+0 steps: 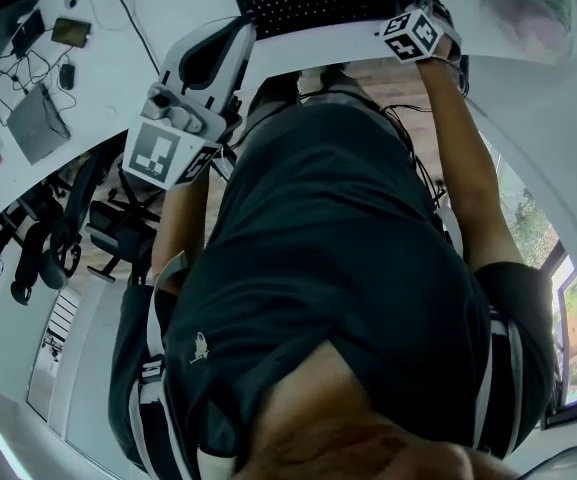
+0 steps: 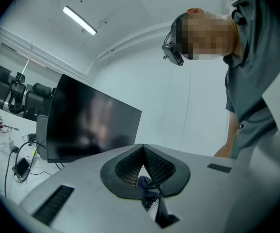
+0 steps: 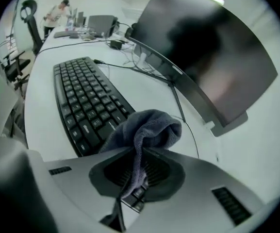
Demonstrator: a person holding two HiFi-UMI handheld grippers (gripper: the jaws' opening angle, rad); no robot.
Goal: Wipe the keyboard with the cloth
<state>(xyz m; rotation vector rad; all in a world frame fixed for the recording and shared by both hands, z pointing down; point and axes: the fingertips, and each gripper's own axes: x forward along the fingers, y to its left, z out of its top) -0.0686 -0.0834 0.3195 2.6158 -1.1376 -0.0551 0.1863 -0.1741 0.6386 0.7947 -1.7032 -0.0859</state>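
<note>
Office tabletop (image 3: 144,89): cloth (image 3: 149,127) clamped at the keyboard (image 3: 84,98)

Nearest, the right gripper (image 3: 140,150) is clenched on the grey-blue cloth. The cloth bunches in a soft fold above the jaw tips, and a tail hangs down through the gap behind them. This gripper tilts downward over the near end of the black keyboard; whether the cloth touches the keys cannot be told. In the head view the keyboard lies along the tabletop's edge closest to the person, whose dark shirt (image 1: 338,268) fills the frame. The right gripper sits at one end of the keyboard. The left gripper (image 2: 142,148) is held level by the same edge, off the keyboard's other end, with its jaws closed tip to tip. A small bluish lump shows in the gap behind those tips, and what it is cannot be told. Beyond the keyboard, a thin cable (image 3: 130,67) runs toward the dark monitor (image 3: 207,47) standing further back. Toward the far edge lies a clutter of cables and devices (image 3: 113,40), with an office chair (image 3: 29,13) and another person (image 3: 58,11) past it.
</note>
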